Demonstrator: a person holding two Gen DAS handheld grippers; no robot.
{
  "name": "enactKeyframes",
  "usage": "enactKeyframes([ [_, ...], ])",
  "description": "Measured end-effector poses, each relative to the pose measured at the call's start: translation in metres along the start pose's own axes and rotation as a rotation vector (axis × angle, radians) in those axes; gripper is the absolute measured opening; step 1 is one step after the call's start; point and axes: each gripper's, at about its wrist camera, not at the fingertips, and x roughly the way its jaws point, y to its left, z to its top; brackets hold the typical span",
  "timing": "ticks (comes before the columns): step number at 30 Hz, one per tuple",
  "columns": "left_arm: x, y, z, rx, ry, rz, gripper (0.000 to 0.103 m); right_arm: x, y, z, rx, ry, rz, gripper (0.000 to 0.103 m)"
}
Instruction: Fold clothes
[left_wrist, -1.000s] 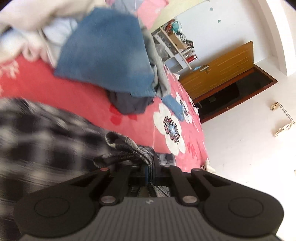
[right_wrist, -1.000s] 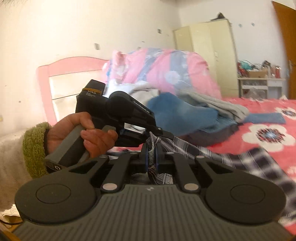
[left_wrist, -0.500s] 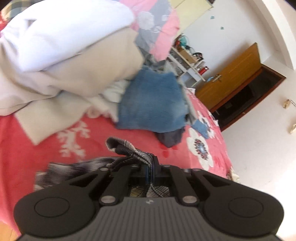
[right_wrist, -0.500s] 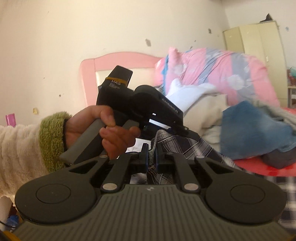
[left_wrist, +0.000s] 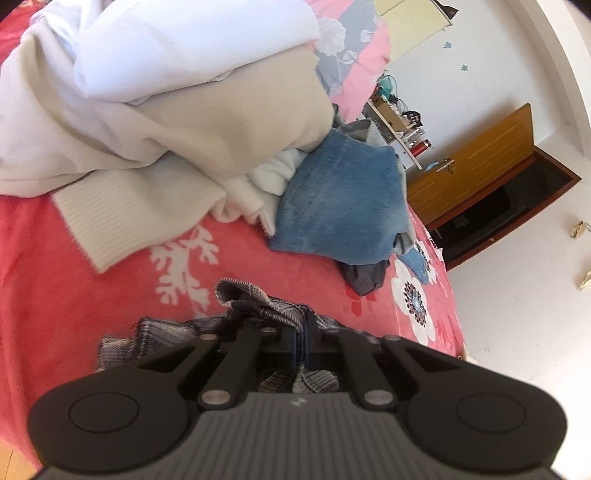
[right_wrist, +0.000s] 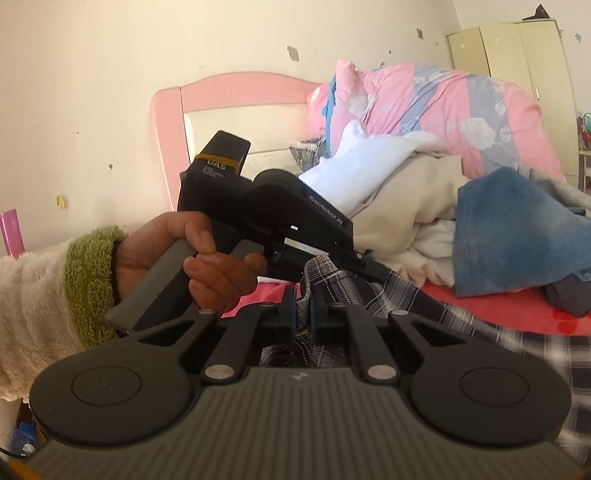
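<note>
Both grippers have swung toward the head of the bed since a second ago, carrying the plaid garment (right_wrist: 424, 310) with them; the left wrist view, then filled with blurred check cloth, now takes in the heap of clothes.

Largest in view is the bed with its red floral blanket (left_wrist: 74, 266), and on it the heap: a beige knit sweater (left_wrist: 155, 147) under a white garment (left_wrist: 192, 40), with folded blue jeans (left_wrist: 340, 199) beside them. A pink quilt (right_wrist: 461, 110) is piled by the pink headboard (right_wrist: 236, 88).

The plaid garment trails from the blanket on the right up to the two grippers, which hold it close together. The left gripper (left_wrist: 301, 334) is clenched on a bunched edge of it, gripped by the person's left hand (right_wrist: 192, 258) in a fleece cuff. The right gripper (right_wrist: 303, 314) has its fingers pinched on plaid cloth too.

As a judgement, the risk lies in the thick, uneven bunches between the fingers: a layer may slip out under the hanging weight, leaving a crooked fold. Dragging the cloth could also snag the sweater's ribbed hem.
</note>
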Motion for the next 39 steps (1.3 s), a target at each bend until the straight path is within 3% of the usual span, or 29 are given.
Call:
enactKeyframes([
  [13,-0.013,-0.007,-0.004,0.043,-0.028,0.023,0.004,0.003,0.011,-0.002,-0.044,-0.013,-0.009,0.006],
  [16,-0.007,0.003,-0.005,0.039,-0.028,0.058,0.004,0.015,0.015,-0.006,-0.044,0.033,0.024,0.01],
  [19,-0.001,0.022,-0.007,-0.02,-0.012,0.069,0.004,0.023,0.019,-0.014,-0.041,0.097,0.05,0.032],
  [22,-0.002,0.027,-0.014,-0.011,-0.027,0.061,0.004,0.006,0.014,-0.015,0.0,0.06,0.055,0.045],
  [26,-0.013,0.012,-0.024,0.064,-0.09,0.033,0.004,-0.022,-0.026,-0.011,0.221,-0.017,0.045,0.048],
  [30,-0.026,-0.026,-0.052,0.257,-0.173,0.034,0.004,-0.044,-0.088,-0.015,0.574,-0.082,0.024,0.048],
  [34,-0.028,-0.061,-0.084,0.44,-0.223,0.047,0.004,-0.062,-0.133,-0.038,0.895,-0.142,0.066,0.049],
  [36,-0.025,-0.075,-0.101,0.523,-0.237,0.046,0.004,-0.065,-0.142,-0.047,0.981,-0.138,0.076,0.049],
  [39,-0.019,-0.088,-0.123,0.605,-0.245,0.072,0.005,-0.066,-0.141,-0.051,0.987,-0.106,0.066,0.05],
])
